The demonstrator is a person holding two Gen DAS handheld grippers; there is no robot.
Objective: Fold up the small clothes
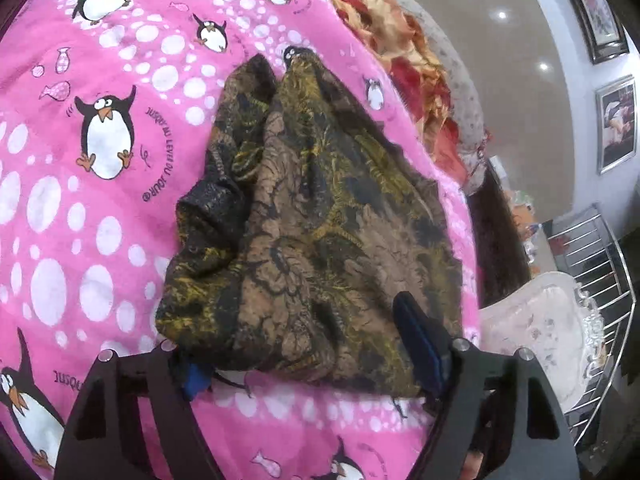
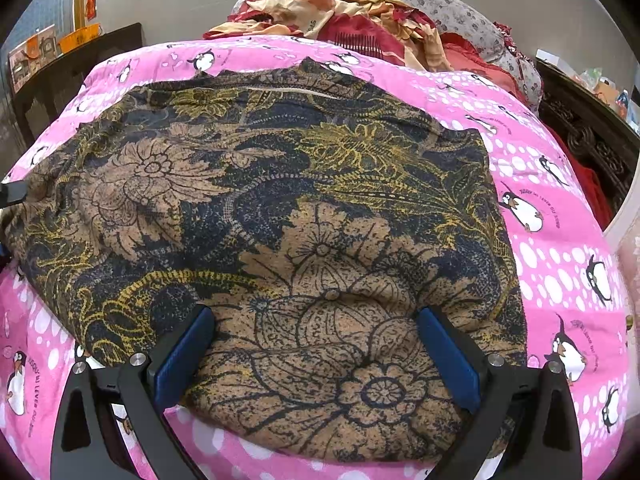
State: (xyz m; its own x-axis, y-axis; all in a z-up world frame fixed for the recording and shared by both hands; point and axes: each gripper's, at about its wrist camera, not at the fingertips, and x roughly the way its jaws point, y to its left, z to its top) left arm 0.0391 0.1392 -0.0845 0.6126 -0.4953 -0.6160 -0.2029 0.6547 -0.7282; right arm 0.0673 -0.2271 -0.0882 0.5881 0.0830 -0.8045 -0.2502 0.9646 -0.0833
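Observation:
A small brown, black and yellow flower-print garment [image 1: 312,216] lies bunched on a pink penguin-print bedspread [image 1: 80,208]. In the left wrist view my left gripper [image 1: 308,364] is open, its fingers set wide on either side of the garment's near edge, the cloth draped over the left finger. In the right wrist view the same garment [image 2: 280,208] lies spread wide. My right gripper [image 2: 316,348] is open, its blue pads [image 2: 448,356] resting on the garment's near part, with nothing pinched.
A red and cream crumpled cloth [image 2: 352,16] and a flowered pillow [image 2: 452,8] lie at the bed's far end. A dark carved wooden headboard [image 2: 592,140] is at the right. A white ornate chair [image 1: 552,320] and a metal rack [image 1: 596,260] stand beside the bed.

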